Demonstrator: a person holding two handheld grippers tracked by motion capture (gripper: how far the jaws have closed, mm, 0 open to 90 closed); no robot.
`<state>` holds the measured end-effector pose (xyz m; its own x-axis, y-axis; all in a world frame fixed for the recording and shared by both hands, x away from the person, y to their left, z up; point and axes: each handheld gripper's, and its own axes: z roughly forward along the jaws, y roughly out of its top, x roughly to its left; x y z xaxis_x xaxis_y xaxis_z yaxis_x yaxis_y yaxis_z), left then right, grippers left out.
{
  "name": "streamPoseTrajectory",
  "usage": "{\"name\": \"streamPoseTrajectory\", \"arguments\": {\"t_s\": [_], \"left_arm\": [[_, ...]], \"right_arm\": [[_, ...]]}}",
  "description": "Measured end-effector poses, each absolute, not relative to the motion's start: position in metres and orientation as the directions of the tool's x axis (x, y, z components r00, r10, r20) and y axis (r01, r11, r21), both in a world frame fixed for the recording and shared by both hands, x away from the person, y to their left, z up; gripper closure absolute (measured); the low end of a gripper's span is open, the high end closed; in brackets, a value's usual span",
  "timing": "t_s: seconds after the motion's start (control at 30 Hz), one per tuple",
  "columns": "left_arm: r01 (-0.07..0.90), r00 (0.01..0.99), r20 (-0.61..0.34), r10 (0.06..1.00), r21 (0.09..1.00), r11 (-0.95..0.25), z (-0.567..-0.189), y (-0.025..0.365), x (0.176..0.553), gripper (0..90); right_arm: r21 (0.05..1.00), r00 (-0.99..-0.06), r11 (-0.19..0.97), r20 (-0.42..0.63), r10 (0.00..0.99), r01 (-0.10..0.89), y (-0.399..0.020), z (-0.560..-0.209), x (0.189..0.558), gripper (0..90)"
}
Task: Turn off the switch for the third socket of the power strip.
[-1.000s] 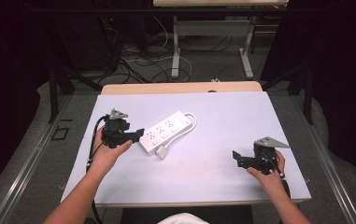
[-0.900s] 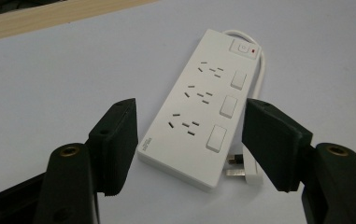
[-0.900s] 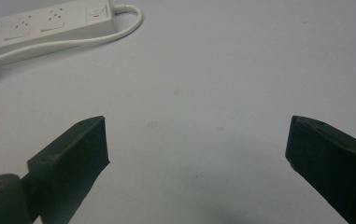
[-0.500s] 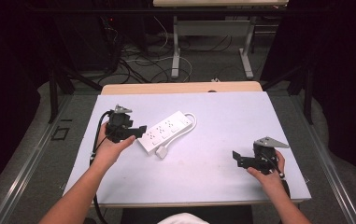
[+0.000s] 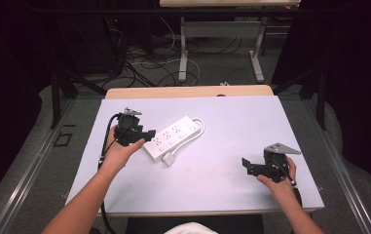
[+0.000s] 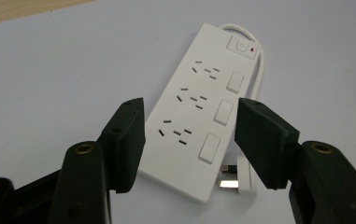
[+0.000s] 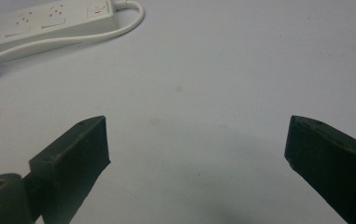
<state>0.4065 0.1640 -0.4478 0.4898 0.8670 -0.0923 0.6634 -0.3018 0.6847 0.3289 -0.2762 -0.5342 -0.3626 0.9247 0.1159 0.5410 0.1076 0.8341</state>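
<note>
A white power strip (image 5: 174,138) with three socket sets lies slanted on the pale blue table (image 5: 231,122). Its cord loops round the far end back to a white plug (image 5: 169,158) beside the near end. My left gripper (image 5: 148,136) is at the strip's near-left end. In the left gripper view the left gripper (image 6: 189,140) straddles the end of the strip (image 6: 203,88); its jaws have just been closing, and the strip lies between them with gaps on both sides, untouched. My right gripper (image 5: 246,164) hovers open and empty over bare table near the front right.
The right gripper view has the right gripper (image 7: 194,140) open wide, with the strip (image 7: 35,21) and its cord (image 7: 87,37) far off at the top left. A wooden table edge (image 5: 188,91) runs along the back. Cables and table legs lie on the floor beyond.
My left gripper has shifted a little away from the person and toward the strip's end. The right hand has stayed still.
</note>
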Motion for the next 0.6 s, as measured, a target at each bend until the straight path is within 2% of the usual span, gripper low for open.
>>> {"name": "streamPoseTrajectory", "arguments": {"t_s": [0.6], "left_arm": [[0.717, 0.46, -0.128, 0.879, 0.638, -0.283, -0.459, 0.152, 0.418, 49.3]], "right_arm": [[0.827, -0.364, 0.111, 0.118, 0.924, 0.551, -0.274, -0.536, 0.33, 6.0]]}}
